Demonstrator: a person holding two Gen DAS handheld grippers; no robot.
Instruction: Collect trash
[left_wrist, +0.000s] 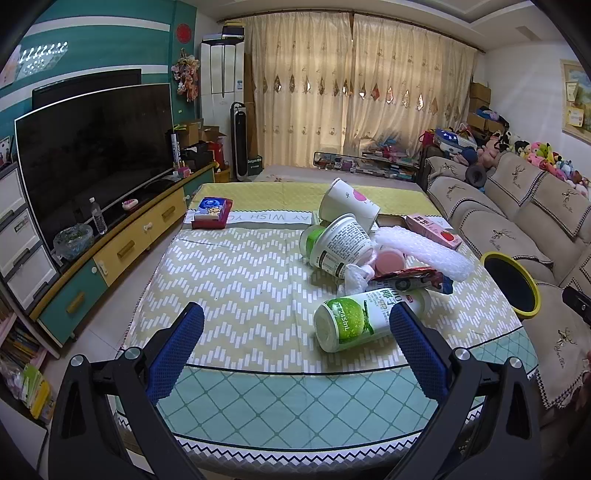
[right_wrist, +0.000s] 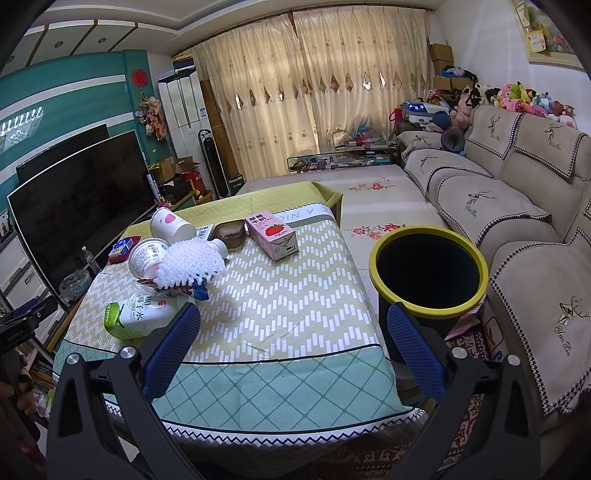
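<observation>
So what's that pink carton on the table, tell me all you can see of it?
The pink carton is a small boxy milk carton, seemingly coated paper, with a strawberry picture, Chinese print and a barcode end. It lies flat on the tablecloth, apart from the trash pile, beside a brown tray. Neither gripper touches it.

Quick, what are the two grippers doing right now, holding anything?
Left gripper: open, holding nothing, above the table.
Right gripper: open, holding nothing.
</observation>
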